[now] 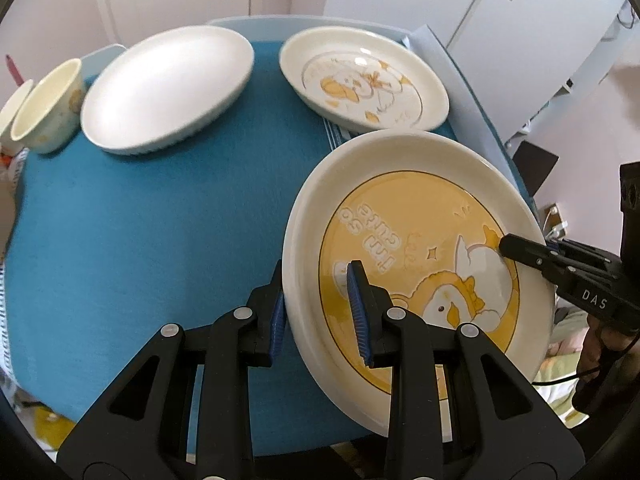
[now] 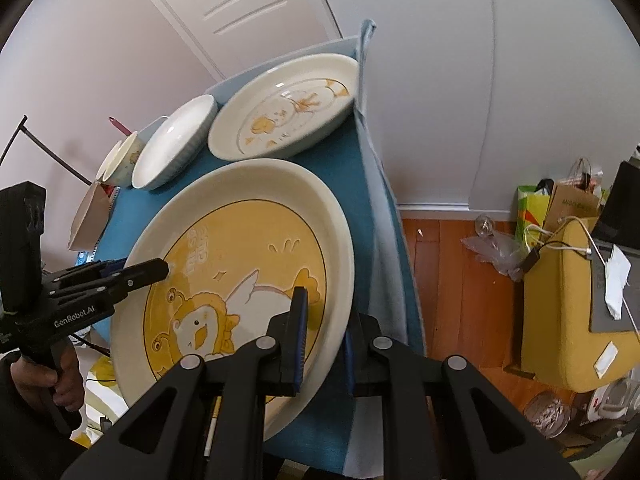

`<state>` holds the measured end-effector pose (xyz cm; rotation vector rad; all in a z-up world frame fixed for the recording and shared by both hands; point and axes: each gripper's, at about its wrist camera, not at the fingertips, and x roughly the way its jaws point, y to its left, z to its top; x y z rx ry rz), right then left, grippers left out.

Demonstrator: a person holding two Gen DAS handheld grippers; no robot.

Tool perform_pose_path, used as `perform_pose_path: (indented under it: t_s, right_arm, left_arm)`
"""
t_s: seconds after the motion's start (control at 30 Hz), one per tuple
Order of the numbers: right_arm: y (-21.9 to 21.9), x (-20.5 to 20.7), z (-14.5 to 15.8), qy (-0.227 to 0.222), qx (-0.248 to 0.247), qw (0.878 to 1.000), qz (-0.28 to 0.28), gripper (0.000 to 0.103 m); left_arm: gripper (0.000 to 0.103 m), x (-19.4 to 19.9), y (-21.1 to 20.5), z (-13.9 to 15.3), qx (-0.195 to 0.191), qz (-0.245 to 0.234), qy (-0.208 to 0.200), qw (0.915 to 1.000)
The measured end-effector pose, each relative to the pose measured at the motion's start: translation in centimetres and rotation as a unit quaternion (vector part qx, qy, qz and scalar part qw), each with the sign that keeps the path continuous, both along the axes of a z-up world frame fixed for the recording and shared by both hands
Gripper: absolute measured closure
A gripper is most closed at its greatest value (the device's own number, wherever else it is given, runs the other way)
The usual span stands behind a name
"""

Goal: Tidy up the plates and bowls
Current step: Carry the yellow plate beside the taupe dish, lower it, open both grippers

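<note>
A large cream plate with a yellow duck picture (image 1: 408,240) is held tilted above the blue table. My left gripper (image 1: 318,312) is shut on its near-left rim. My right gripper (image 2: 322,344) is shut on its opposite rim and also shows in the left wrist view (image 1: 520,248). The plate also shows in the right wrist view (image 2: 240,248), with the left gripper (image 2: 152,270) at its left edge. Behind it stand a smaller duck plate (image 1: 360,80), a plain white deep plate (image 1: 168,88) and a cream bowl (image 1: 48,108).
The blue tablecloth (image 1: 140,240) covers the table. A second bowl's rim (image 1: 12,108) shows at the far left. White doors stand behind. In the right wrist view a wooden floor (image 2: 452,280) with bags and a yellow box (image 2: 568,300) lies to the right.
</note>
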<state>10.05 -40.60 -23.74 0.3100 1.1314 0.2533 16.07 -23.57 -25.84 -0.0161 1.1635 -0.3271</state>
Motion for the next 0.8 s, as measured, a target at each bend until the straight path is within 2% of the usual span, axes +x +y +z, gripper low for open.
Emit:
perform_pose_path:
  t_s: [0.23, 0.47, 0.8]
  right_arm:
    - [2.7, 1.1, 3.5, -0.034, -0.009, 0.999, 0.028, 0.089]
    - [8.2, 2.7, 6.1, -0.060, -0.007, 0.997, 0.052, 0.089]
    - [18.7, 4.3, 5.3, -0.047, 0.005, 0.995, 0.088, 0.089]
  left_arm:
    - [0.078, 0.0, 3.3, 3.5, -0.001, 0.033, -0.032, 0.9989]
    - [0.078, -0.1, 9.4, 6.0, 0.005, 0.059, -0.048, 0.9971]
    - [0.078, 0.4, 20.6, 5.8, 0.021, 0.092, -0.036, 0.9949]
